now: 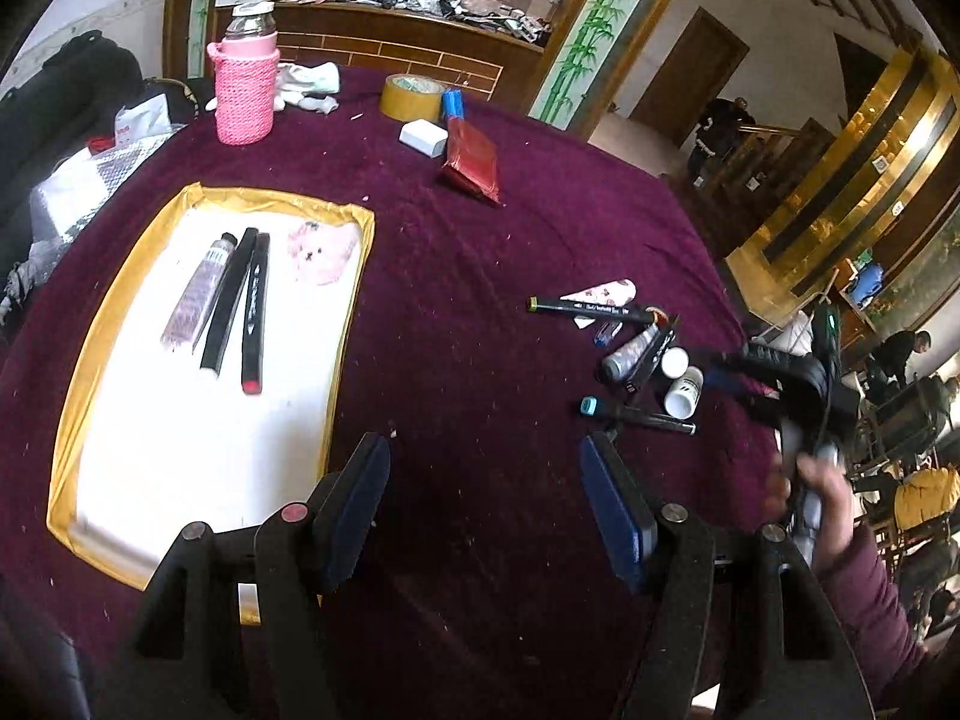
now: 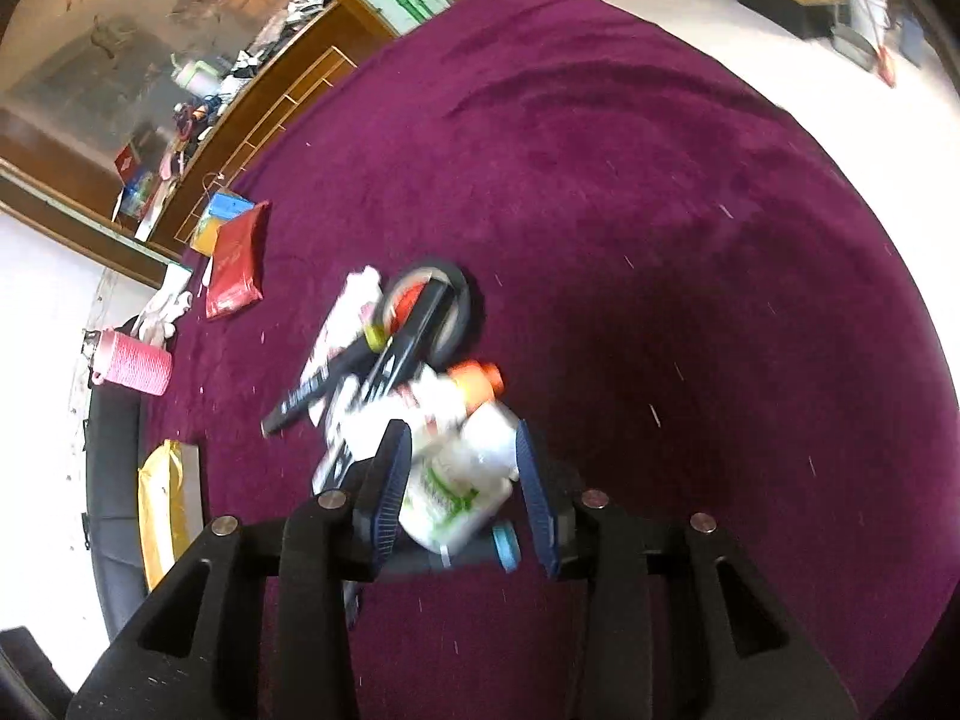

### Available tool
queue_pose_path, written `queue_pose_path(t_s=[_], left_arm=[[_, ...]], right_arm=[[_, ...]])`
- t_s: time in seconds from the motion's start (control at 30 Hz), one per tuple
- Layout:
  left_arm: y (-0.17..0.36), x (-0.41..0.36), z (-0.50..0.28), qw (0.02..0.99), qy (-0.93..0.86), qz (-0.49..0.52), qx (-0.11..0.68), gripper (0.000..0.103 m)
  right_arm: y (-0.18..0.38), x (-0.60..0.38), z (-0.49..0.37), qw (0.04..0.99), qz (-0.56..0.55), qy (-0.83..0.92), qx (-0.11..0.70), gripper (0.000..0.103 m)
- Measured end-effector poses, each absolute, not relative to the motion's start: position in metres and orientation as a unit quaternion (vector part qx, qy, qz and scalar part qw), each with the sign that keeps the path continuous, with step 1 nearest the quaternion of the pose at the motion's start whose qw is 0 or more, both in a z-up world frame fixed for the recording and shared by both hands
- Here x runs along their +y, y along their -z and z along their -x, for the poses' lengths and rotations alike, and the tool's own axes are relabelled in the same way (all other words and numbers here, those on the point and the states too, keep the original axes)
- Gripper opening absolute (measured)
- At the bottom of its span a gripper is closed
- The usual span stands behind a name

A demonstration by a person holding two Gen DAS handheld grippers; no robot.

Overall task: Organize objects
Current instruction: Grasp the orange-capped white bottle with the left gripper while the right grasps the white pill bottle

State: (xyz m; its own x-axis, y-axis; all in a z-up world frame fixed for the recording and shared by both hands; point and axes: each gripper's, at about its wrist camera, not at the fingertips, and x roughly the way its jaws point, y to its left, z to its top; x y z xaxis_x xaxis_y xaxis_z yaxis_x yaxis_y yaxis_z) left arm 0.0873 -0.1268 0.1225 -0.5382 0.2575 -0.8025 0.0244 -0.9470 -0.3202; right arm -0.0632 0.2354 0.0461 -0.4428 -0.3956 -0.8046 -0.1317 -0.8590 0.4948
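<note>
A yellow-rimmed tray (image 1: 282,199) with a white floor holds a tube (image 1: 198,294), two black markers (image 1: 255,312) and a pink item (image 1: 321,252). My left gripper (image 1: 483,450) hangs open over the purple cloth right of the tray, nothing between its fingers. A pile at the table's right has markers (image 1: 591,309), a grey tube (image 1: 630,354) and small white bottles (image 1: 684,396). In the right wrist view my right gripper (image 2: 461,438) is low over this pile. Its jaws stand part open around a green-labelled white bottle (image 2: 456,480), which lies on a teal-capped marker (image 2: 504,546); the view is blurred.
At the table's far side stand a pink knitted bottle (image 1: 246,90), a tape roll (image 1: 411,97), a white box (image 1: 423,137) and a red packet (image 1: 474,162). A black ring (image 2: 456,300) lies behind the pile. The table edge curves close past the pile.
</note>
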Motion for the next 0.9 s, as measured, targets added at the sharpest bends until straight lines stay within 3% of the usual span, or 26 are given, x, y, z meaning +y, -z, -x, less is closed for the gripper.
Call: queue_pose_path(t_s=[0.2,0.5,0.63,0.9], left_arm=[[-0.12,-0.13,-0.099,0.047,-0.86,0.479,-0.17,0.06],[-0.11,-0.1,-0.09,0.072,-0.858,0.489,-0.143,0.06],[-0.097,-0.069,-0.085,0.105,-0.851,0.507,-0.09,0.06],[-0.078,-0.031,-0.043,0.148,-0.839,0.522,-0.046,0.06]], right_arm=[[-0.028,0.211,0.092,0.128,-0.567,0.78,-0.231,0.037],[-0.037,0.138,0.052,0.304,-0.6,0.71,-0.208,0.037],[-0.059,0.173,0.042,0.29,-0.563,0.73,-0.256,0.039],[-0.052,0.234,0.019,0.215,-0.561,0.759,-0.253,0.044]])
